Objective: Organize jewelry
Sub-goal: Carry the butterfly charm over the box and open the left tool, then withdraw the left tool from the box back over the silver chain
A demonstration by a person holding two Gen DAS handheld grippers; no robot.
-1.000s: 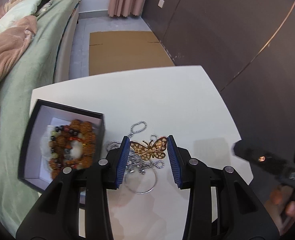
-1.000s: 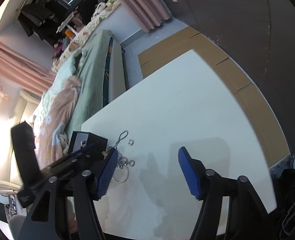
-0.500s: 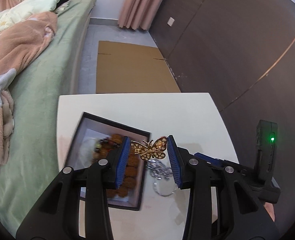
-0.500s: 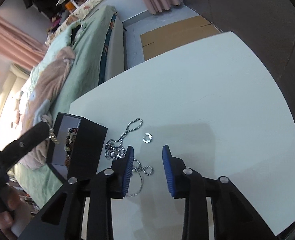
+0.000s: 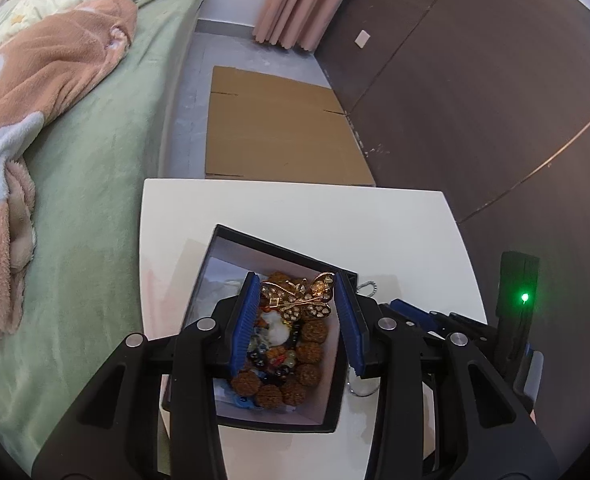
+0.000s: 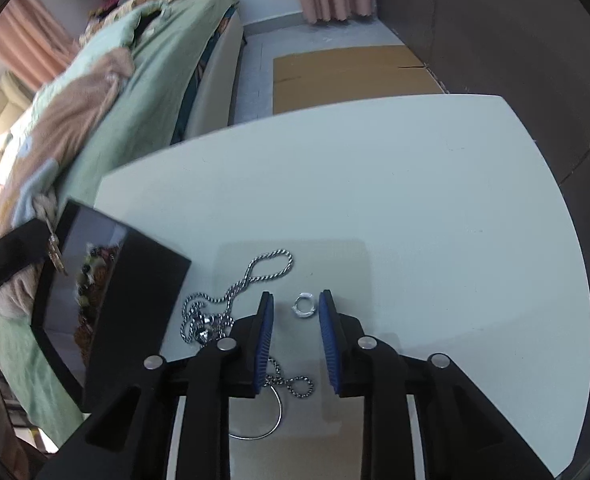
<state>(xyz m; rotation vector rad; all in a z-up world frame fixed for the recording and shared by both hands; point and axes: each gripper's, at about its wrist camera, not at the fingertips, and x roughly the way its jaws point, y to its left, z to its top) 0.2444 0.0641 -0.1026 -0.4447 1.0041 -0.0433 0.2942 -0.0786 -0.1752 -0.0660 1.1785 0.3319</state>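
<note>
A: Where is the butterfly brooch [image 5: 299,297]?

B: Pinched between the blue pads of the left gripper [image 5: 298,312], held above the open black box [image 5: 271,240], which sits by the table's [image 5: 295,208] left edge. Brown bead bracelets [image 5: 291,376] lie inside, under it.

A: And the right gripper [image 6: 296,312]?

B: Its jaws have just been closing, and the small silver ring [image 6: 303,305] sits between the tips. The pads look just clear of it, though the angle makes that hard to confirm.

A: What else lies on the table?

B: 1 silver chain [image 6: 251,280] coils between the box and the ring, and 1 thin wire hoop [image 6: 261,424] lies nearer the front edge, partly under the right gripper's left finger.
</note>
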